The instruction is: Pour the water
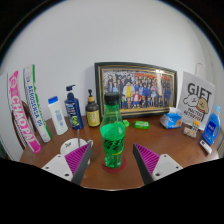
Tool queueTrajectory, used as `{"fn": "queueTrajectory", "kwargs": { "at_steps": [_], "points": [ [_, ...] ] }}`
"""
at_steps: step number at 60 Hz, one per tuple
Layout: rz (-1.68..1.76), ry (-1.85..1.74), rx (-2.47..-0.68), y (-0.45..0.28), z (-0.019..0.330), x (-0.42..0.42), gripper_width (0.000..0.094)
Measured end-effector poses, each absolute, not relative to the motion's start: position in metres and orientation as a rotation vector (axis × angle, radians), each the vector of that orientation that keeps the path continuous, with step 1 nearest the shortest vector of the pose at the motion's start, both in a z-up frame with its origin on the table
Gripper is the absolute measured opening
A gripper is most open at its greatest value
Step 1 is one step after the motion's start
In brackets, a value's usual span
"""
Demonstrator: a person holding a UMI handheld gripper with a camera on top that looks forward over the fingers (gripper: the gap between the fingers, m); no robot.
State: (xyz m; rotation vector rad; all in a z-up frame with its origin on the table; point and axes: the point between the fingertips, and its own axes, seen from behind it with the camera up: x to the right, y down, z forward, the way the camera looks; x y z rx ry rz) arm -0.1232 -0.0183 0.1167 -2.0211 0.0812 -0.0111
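Two pink-padded jaws (112,160) spread wide, not gripping anything. Between them, clear of both pads: tall green plastic bottle with black cap (113,134), upright on brown wooden tabletop (170,140). Behind it, framed group photo (136,88), dark blue pump bottle (73,108), small amber bottle (93,110), white "GIFT" card (196,100).

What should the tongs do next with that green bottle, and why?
Probably close on the green bottle. It stands upright on the wooden table between the open tongs, with a gap at either side, so nothing grips it yet and pouring cannot begin.
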Motion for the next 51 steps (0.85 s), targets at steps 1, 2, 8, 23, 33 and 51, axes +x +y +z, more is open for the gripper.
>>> {"fn": "queueTrajectory", "kwargs": {
  "at_steps": [1, 2, 8, 23, 33, 51],
  "points": [
    [-0.011, 0.086, -2.03, -0.025, 0.121, -0.125, 0.0855],
    [-0.01, 0.093, -2.04, -0.032, 0.124, -0.128, 0.0854],
    [0.0, 0.111, -2.109, -0.082, 0.147, -0.145, 0.0851],
    [-0.047, 0.112, -2.201, -0.2, 0.206, -0.18, 0.0851],
    [-0.101, 0.086, -2.187, -0.247, 0.229, -0.187, 0.0853],
    [-0.187, 0.074, -2.183, -0.275, 0.239, -0.168, 0.0848]
  ]
}}
